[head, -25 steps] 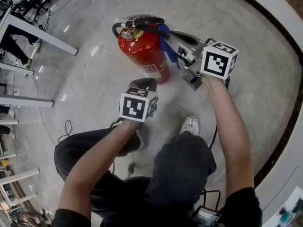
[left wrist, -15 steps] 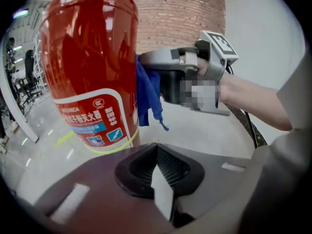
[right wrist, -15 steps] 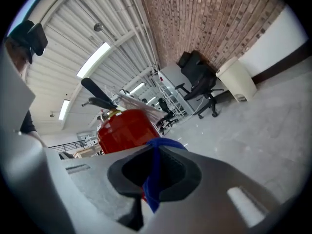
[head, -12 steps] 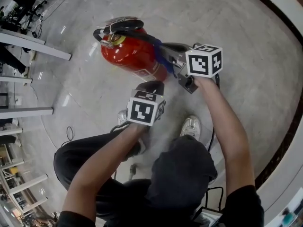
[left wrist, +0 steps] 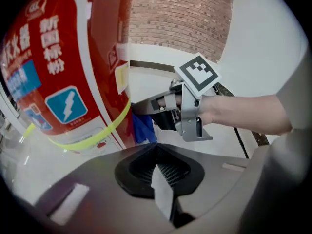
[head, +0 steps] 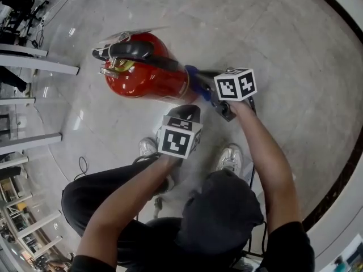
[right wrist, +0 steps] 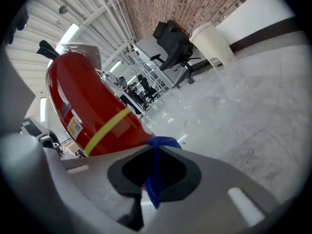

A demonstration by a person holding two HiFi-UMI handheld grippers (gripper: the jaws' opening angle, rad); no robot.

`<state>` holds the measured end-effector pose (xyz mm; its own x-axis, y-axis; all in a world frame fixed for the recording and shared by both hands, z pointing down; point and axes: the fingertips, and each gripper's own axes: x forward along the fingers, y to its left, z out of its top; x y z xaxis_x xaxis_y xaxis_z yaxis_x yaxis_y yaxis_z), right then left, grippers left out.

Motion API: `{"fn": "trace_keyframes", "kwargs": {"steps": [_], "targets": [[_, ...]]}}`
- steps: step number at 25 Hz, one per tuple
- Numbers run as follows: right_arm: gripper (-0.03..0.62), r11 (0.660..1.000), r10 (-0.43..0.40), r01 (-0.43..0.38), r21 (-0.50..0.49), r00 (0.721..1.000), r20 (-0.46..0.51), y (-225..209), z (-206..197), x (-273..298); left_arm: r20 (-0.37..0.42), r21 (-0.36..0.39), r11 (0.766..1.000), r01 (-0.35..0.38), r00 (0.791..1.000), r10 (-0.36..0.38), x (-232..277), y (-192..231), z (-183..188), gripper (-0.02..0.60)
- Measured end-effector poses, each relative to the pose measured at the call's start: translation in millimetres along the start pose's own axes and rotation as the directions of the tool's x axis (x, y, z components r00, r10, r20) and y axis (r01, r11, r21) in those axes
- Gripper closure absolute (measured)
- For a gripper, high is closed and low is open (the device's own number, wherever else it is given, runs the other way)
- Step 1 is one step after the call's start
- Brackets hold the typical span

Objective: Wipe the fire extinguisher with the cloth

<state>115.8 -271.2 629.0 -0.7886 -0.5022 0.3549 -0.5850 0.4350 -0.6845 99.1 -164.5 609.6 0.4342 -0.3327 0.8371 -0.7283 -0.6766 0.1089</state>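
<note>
On glossy floor (head: pixel 272 33), fire extinguisher (head: pixel 144 75); right hand-held gripper (right wrist: pixel 154 151) pinches cloth (head: pixel 195 79), left hand-held gripper (left wrist: pixel 157 149) closed.

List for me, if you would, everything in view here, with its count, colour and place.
fire extinguisher: one, red, black handle, yellow band; on the floor ahead of the feet
cloth: one, blue; against the extinguisher's side, in the right gripper
floor: grey polished stone
desk frames: several, white; left edge of the head view
office chair: one, black; by the brick wall
bin: one, cream; beside the chair
brick wall: one, reddish brown; background
shoes: two, white; below the grippers
left gripper: grey; shut, empty
right gripper: grey; shut on the cloth
</note>
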Motion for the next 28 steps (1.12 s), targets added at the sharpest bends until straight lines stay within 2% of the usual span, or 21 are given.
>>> {"fn": "trace_keyframes", "kwargs": {"steps": [3, 6, 10, 13, 14, 18, 20, 24, 25, 26, 28], "targets": [[0.568, 0.999, -0.038, 0.038, 0.003, 0.998, -0.040, -19.2, -13.0, 12.4, -0.018, -0.011, 1.000, 0.003, 1.000, -0.003, 8.5, 5.8, -2.1, 0.574], [0.566, 0.996, -0.086, 0.082, -0.036, 0.991, -0.103, -34.0, -24.5, 23.0, -0.035, -0.022, 1.000, 0.007, 0.999, -0.007, 13.8, 8.8, -4.9, 0.574], [0.565, 0.987, -0.116, 0.097, -0.130, 0.981, -0.153, -43.3, -35.0, 28.3, -0.044, -0.025, 1.000, 0.014, 0.999, -0.015, 18.3, 9.0, -8.1, 0.575], [0.550, 0.968, -0.104, 0.060, -0.244, 0.980, -0.172, -38.4, -35.4, 23.1, -0.053, -0.019, 1.000, 0.018, 0.998, -0.019, 20.4, 10.0, -11.5, 0.575], [0.520, 0.957, -0.102, 0.048, -0.285, 0.978, -0.181, -37.3, -35.2, 20.4, -0.055, -0.018, 1.000, 0.019, 0.998, -0.020, 21.3, 10.1, -13.1, 0.574], [0.330, 0.916, -0.136, 0.035, -0.399, 0.964, -0.228, -45.2, -39.0, 13.6, -0.063, -0.030, 0.999, 0.025, 0.998, -0.027, 23.9, 8.2, -17.0, 0.575], [0.307, 0.906, -0.162, 0.035, -0.422, 0.949, -0.269, -52.0, -49.6, 15.9, -0.064, -0.037, 0.999, 0.030, 0.997, -0.032, 24.3, 5.1, -17.2, 0.574], [0.309, 0.893, -0.208, 0.035, -0.449, 0.916, -0.342, -63.0, -71.7, 23.8, -0.060, -0.037, 0.999, 0.035, 0.997, -0.037, 23.5, 0.1, -12.2, 0.575], [0.341, 0.889, -0.217, 0.031, -0.457, 0.907, -0.360, -64.7, -75.4, 25.2, -0.059, -0.037, 0.999, 0.035, 0.998, -0.037, 23.0, -0.2, -10.5, 0.574], [0.420, 0.888, -0.220, 0.026, -0.459, 0.901, -0.374, -65.5, -78.0, 26.1, -0.059, -0.035, 0.999, 0.036, 0.998, -0.038, 22.6, -0.5, -9.1, 0.574], [0.490, 0.902, -0.197, 0.015, -0.432, 0.904, -0.380, -63.8, -78.4, 26.6, -0.059, -0.034, 0.999, 0.038, 0.997, -0.040, 22.3, -2.7, -7.2, 0.574]]}}
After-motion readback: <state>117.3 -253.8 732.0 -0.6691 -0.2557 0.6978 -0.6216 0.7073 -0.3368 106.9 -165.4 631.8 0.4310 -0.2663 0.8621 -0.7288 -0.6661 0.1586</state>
